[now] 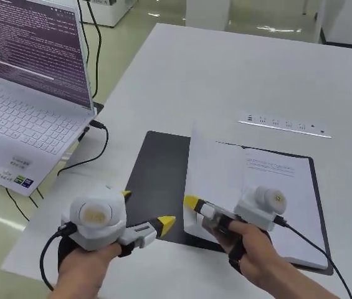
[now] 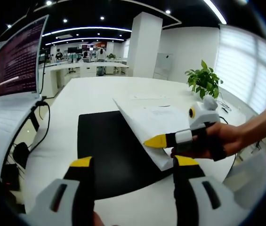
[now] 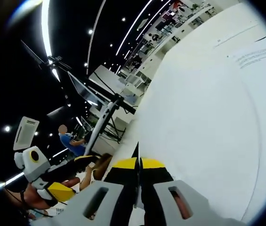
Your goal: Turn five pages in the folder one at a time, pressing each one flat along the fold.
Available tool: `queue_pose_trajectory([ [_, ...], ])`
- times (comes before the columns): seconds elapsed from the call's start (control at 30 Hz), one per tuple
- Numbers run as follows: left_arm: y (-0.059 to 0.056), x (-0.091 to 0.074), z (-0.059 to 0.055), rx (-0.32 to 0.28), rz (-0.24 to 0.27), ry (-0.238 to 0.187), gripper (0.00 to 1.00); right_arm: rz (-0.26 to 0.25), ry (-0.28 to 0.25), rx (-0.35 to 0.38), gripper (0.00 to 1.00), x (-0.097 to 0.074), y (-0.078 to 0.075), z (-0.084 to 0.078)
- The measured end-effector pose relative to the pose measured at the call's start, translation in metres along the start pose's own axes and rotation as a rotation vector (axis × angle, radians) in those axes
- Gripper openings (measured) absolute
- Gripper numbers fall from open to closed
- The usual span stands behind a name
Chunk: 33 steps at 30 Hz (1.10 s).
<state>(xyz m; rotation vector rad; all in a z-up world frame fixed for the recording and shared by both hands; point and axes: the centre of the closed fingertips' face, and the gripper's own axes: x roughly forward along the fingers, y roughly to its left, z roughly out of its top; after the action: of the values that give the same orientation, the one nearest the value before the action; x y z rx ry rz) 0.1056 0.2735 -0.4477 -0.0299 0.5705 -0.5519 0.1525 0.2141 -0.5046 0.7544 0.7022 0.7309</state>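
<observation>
A black folder (image 1: 157, 175) lies open on the white table. One white page (image 1: 215, 176) is lifted off the right-hand stack (image 1: 285, 187) and stands tilted over the fold. My right gripper (image 1: 192, 202) is shut on this page's lower edge; in the right gripper view the yellow tips (image 3: 139, 164) pinch the thin page edge, with the page (image 3: 208, 117) spreading to the right. My left gripper (image 1: 146, 209) hovers open over the folder's near left corner with nothing between its fingers. In the left gripper view its jaws (image 2: 133, 162) stand wide apart before the black cover (image 2: 109, 146) and the right gripper (image 2: 158, 140).
An open laptop (image 1: 27, 81) sits at the left with a cable (image 1: 95, 156) trailing toward the folder. A flush power strip (image 1: 285, 123) lies beyond the folder. The table's near edge runs just below the hands. A potted plant (image 2: 203, 80) stands far right.
</observation>
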Motion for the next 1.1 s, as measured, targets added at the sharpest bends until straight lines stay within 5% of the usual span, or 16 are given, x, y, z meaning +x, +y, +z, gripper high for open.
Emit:
queue_pose_trajectory([
  [0.5,0.0,-0.001,-0.009,-0.009,0.01,0.028,0.67,-0.064,0.058,0.106,0.0,0.022,-0.024,-0.022],
  [0.77,-0.002,-0.001,-0.012,0.001,0.007,0.044,0.66,-0.102,0.09,0.1,0.02,0.031,-0.037,-0.029],
  [1.1,-0.008,0.003,-0.018,0.022,-0.007,0.068,0.65,-0.029,0.119,0.081,0.24,0.034,-0.025,-0.027],
])
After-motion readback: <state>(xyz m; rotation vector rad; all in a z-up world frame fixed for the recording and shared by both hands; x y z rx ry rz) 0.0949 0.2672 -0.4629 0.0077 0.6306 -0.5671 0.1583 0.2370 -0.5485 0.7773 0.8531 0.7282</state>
